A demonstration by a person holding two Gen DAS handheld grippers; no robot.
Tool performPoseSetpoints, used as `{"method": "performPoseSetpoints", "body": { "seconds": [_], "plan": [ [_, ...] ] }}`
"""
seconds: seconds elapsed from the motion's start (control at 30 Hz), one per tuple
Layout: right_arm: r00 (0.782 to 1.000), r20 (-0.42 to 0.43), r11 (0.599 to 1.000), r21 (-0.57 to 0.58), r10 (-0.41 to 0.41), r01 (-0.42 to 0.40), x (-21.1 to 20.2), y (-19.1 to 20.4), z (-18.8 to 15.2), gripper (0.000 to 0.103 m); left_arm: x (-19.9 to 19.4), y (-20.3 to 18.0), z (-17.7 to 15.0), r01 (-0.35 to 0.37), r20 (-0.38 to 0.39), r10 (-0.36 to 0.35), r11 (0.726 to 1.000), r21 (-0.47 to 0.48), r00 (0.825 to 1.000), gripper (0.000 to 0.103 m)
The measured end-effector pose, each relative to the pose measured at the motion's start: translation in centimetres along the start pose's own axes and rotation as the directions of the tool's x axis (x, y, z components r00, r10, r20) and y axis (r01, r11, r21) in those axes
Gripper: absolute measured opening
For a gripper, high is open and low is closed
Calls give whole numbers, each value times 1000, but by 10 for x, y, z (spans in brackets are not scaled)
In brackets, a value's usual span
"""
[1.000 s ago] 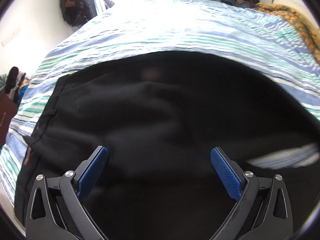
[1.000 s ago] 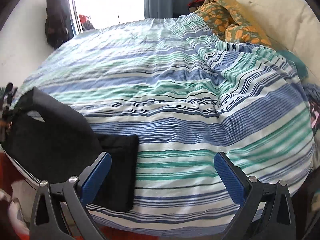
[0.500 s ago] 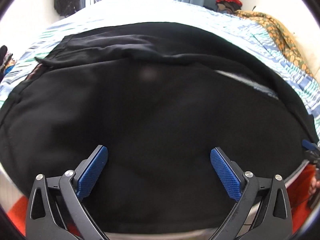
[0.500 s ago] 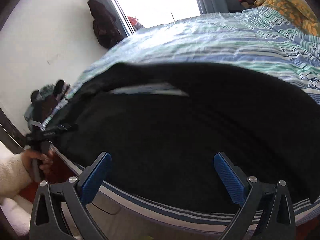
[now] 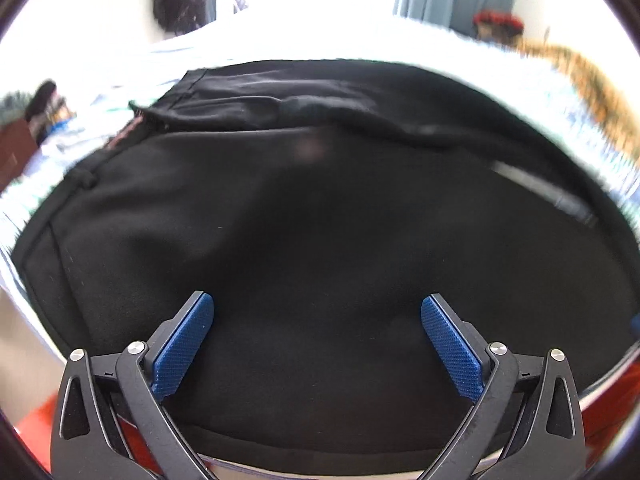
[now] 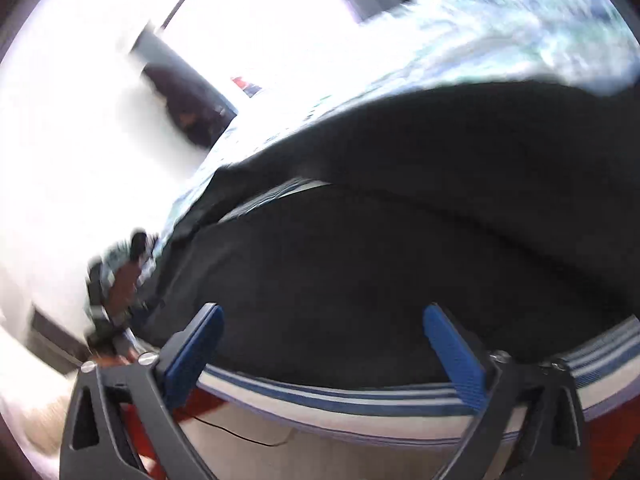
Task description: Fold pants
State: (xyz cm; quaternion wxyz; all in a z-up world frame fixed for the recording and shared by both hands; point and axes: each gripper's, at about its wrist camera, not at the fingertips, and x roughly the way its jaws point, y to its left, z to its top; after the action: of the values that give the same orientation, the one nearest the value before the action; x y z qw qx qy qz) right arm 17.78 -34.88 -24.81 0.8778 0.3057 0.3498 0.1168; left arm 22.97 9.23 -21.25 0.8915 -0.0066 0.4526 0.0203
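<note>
Both views are shifting from open striped bedding a second ago to black cloth: we are swinging our two grippers in over the pants [image 5: 320, 220], which are now filling most of each view. These pants are lying spread on the bed [image 6: 360, 394], close to its near edge, with one dark layer lapping over another along the far side. A thin pale strip of bedding is showing through between the two dark layers in the right wrist view. By our reckoning this is the approach to a grab ahead of the next fold, and the fold itself is not yet under way, since nothing is being lifted.

At the left of the right wrist view a hand [image 6: 120, 288] is showing, blurred, beside the pants' edge; we are not able to tell more about it than that.

Our left gripper [image 5: 318, 338] is hovering over the near part of the cloth with its jaws standing wide, and whether the pads [image 5: 182, 350] are touching the fabric we cannot tell. Our right gripper [image 6: 320, 354] is reaching in over the bed's near edge; its jaws have just been closing a little, yet they are standing wide with only the cloth and the striped edge showing in the gap and nothing pinched. Neither gripper is holding anything.
</note>
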Motion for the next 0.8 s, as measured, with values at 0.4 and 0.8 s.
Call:
{"method": "performPoseSetpoints", "body": {
  "seconds": [0.4,0.8],
  "plan": [
    [957,274,926,376,-94,-17,-55,-82,11,73,-1,-11,0,-36,36,36,999,5,999,102],
    [931,364,947,301,-10,-107,-106,-76,26,11,-18,-56,86,338,-17,-340,939,-57,940,102]
  ]
}}
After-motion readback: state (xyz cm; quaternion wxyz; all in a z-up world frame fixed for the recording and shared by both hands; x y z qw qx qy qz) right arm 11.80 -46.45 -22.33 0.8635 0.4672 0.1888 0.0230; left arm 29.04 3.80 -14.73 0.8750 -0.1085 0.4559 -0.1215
